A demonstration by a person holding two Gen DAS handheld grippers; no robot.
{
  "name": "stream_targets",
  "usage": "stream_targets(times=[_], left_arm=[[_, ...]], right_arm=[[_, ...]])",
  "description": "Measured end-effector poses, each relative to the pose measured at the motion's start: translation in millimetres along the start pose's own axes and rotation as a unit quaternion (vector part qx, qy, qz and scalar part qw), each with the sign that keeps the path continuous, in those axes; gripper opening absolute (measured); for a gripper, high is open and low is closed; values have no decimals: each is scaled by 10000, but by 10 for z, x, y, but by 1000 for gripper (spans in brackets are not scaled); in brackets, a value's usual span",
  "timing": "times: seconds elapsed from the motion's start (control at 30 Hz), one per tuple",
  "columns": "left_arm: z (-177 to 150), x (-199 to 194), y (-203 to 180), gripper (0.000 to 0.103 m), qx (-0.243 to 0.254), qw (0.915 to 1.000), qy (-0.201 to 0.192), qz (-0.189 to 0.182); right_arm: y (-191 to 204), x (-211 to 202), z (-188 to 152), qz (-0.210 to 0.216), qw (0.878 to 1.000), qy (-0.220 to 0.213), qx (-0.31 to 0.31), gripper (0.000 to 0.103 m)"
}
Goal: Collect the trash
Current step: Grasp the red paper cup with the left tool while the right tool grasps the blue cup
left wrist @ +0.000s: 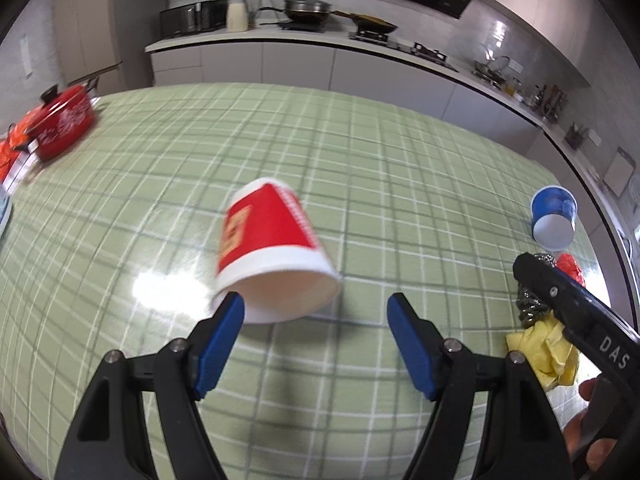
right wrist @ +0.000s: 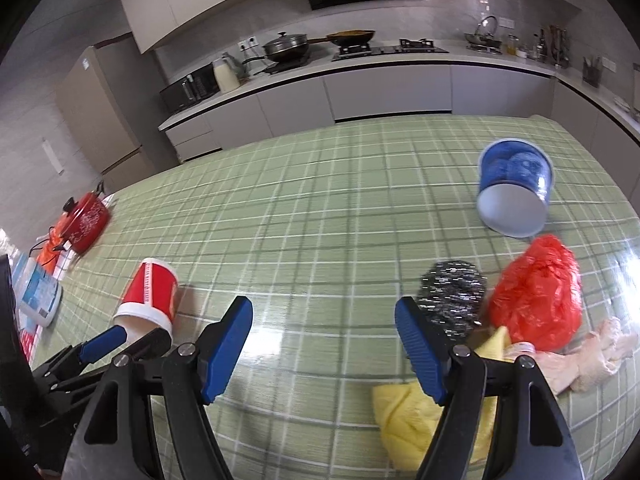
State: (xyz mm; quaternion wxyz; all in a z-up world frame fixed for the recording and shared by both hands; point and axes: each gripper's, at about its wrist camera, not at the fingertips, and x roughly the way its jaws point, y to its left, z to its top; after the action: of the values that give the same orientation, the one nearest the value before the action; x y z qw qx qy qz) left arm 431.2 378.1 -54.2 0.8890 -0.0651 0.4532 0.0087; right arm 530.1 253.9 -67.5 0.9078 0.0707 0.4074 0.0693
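Left gripper (left wrist: 315,312) fingers apart, nothing clamped; left finger (left wrist: 224,332) overlaps the rim of the red paper cup (left wrist: 272,248), contact unclear. The cup lies on its side on the green checked worktop (left wrist: 280,140), mouth toward the camera. Right gripper (right wrist: 324,320) fingers apart too, nothing between them, only bare worktop. Just beside its right finger (right wrist: 420,344): yellow crumpled wrapper (right wrist: 404,416), steel scouring ball (right wrist: 452,292), red plastic bag (right wrist: 540,292), and a clear plastic glove (right wrist: 592,348), all bunched close together. Further back, blue paper cup (right wrist: 516,192) on its side, mouth toward the camera, near the bag. Far left edge of the worktop: red pot (right wrist: 84,220) with lid. Beyond, kitchen counter with pans (right wrist: 288,46).
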Motion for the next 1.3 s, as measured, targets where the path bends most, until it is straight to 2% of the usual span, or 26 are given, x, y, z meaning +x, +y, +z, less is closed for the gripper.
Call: stream_targets(times=[0.23,0.53,1.0,1.17,1.3], left_arm=[[-60,-139,-1,75,-124,9998,-120,130],[149,-59,-46,78,-122,9990,-311,304],[297,500,-28,77,-73,9996,122,260],[286,488,-48,66,-98,9998,8,170],[309,444,-208,60,-11,9999,-144,34]], right_arm=[[122,67,-4,159,9998,47,-117,76],[-12,-7,52,59,10000,-47,-33,76],[-274,68,104,-226,9995,-25,210,76],[-339,116,146,-305,9991,-44,276,76],[-427,146,161,-362,9987,-17,346,76]])
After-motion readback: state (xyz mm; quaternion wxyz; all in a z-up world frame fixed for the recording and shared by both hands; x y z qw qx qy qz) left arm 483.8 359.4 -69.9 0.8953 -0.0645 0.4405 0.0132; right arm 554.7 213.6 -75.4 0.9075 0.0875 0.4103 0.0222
